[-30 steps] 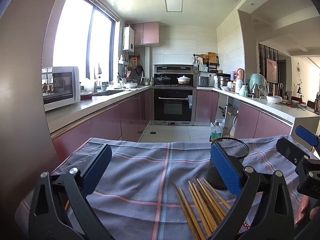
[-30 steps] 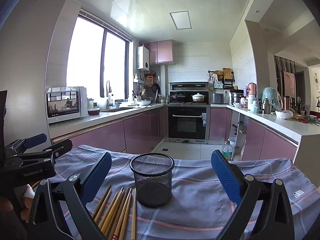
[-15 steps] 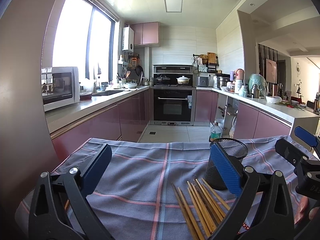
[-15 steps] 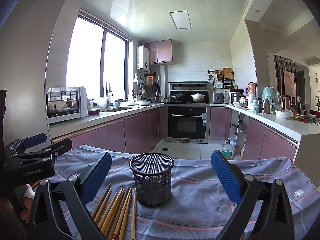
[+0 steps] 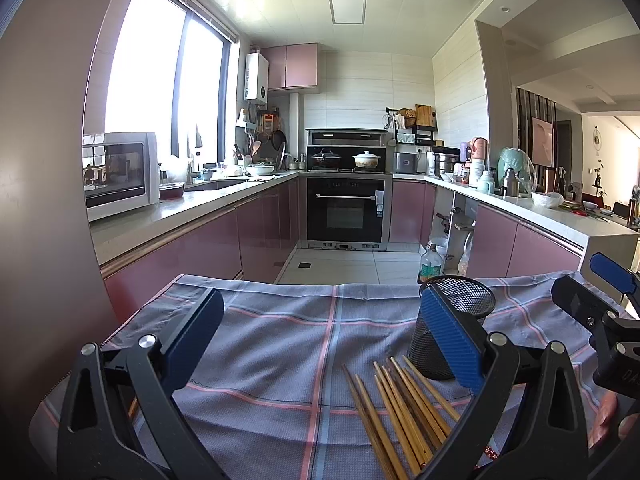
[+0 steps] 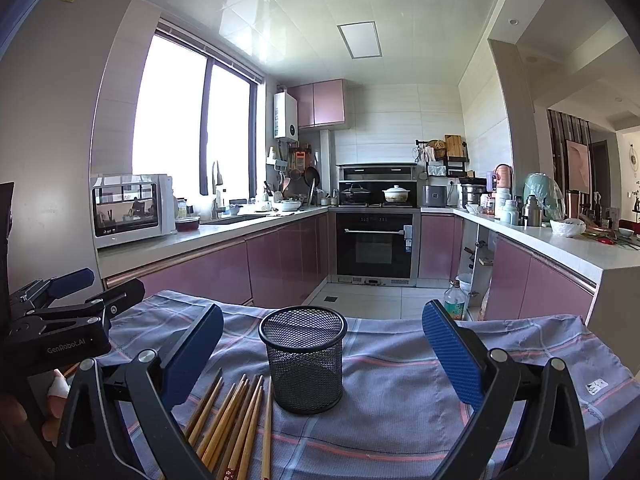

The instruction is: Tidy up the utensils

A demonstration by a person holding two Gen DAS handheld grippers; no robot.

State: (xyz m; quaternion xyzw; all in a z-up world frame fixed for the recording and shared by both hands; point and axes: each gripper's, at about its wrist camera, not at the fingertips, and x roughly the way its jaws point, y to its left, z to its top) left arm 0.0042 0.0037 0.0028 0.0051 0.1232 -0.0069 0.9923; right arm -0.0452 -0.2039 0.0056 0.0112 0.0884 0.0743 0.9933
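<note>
Home kitchen w/ oven (image 6: 375,245), microwave (image 6: 129,210) (pink cabinets (image 6: 294,258)).

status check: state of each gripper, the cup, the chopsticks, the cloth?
left gripper: open, holding nothing, above the cloth.
right gripper: open, holding nothing, the cup in line between its fingers.
mesh cup: upright, nothing visible inside.
chopsticks: loose bundle lying flat on the cloth beside the cup, none in it.
plaid cloth: spread flat, slightly wrinkled.
oven: door closed.

- The left gripper (image 5: 320,344) is held wide apart above a checked cloth (image 5: 280,344).
- Chopsticks (image 5: 404,408) are laid beside its right finger, touching a mesh cup (image 5: 464,300) behind it.
</note>
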